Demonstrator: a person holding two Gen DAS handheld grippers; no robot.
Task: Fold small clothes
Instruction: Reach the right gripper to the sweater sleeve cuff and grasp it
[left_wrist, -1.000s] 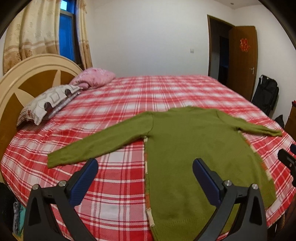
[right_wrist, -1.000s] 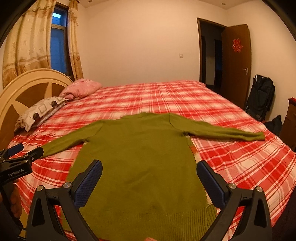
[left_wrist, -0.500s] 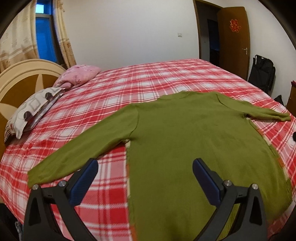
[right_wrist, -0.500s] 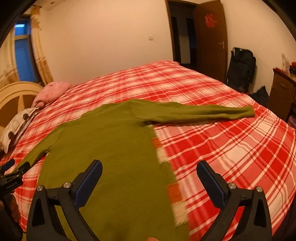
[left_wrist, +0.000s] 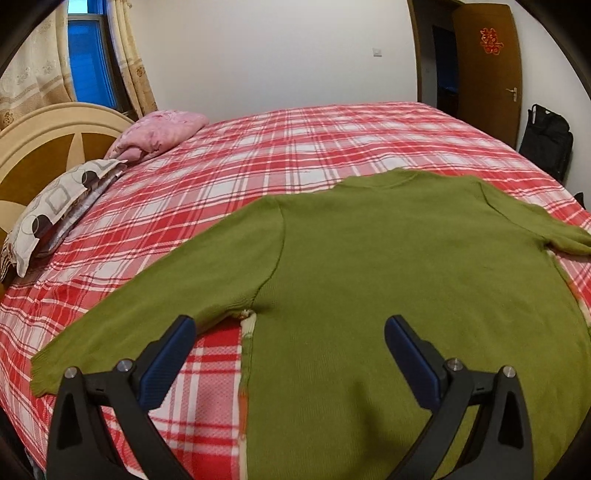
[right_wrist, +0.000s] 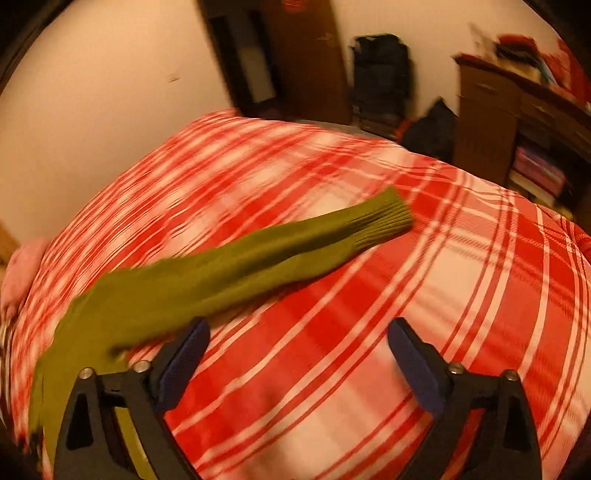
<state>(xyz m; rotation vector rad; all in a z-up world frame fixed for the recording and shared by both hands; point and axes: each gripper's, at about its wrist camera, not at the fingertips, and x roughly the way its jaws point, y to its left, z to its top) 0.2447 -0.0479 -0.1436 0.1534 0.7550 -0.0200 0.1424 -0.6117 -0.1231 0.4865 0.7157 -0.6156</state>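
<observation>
An olive green sweater (left_wrist: 388, 266) lies flat, spread out on the red plaid bed (left_wrist: 295, 147). Its left sleeve (left_wrist: 155, 310) stretches toward the bed's left edge. My left gripper (left_wrist: 288, 343) is open and empty, low over the sweater's left armpit and side seam. In the right wrist view, the sweater's right sleeve (right_wrist: 236, 266) lies stretched out with its ribbed cuff (right_wrist: 388, 218) at the far end. My right gripper (right_wrist: 297, 347) is open and empty, just above the bedsheet beside that sleeve. This view is blurred by motion.
Two pillows, a pink one (left_wrist: 162, 129) and a patterned one (left_wrist: 62, 206), lie by the wooden headboard (left_wrist: 40, 147) at the left. A black bag (left_wrist: 546, 144) stands by the brown door (left_wrist: 487, 66). A wooden cabinet (right_wrist: 517, 122) stands beyond the bed's right side.
Both grippers moved forward and lower over the bed. The left one closed in on the sweater's left armpit. The right one swung right, to the right sleeve.
</observation>
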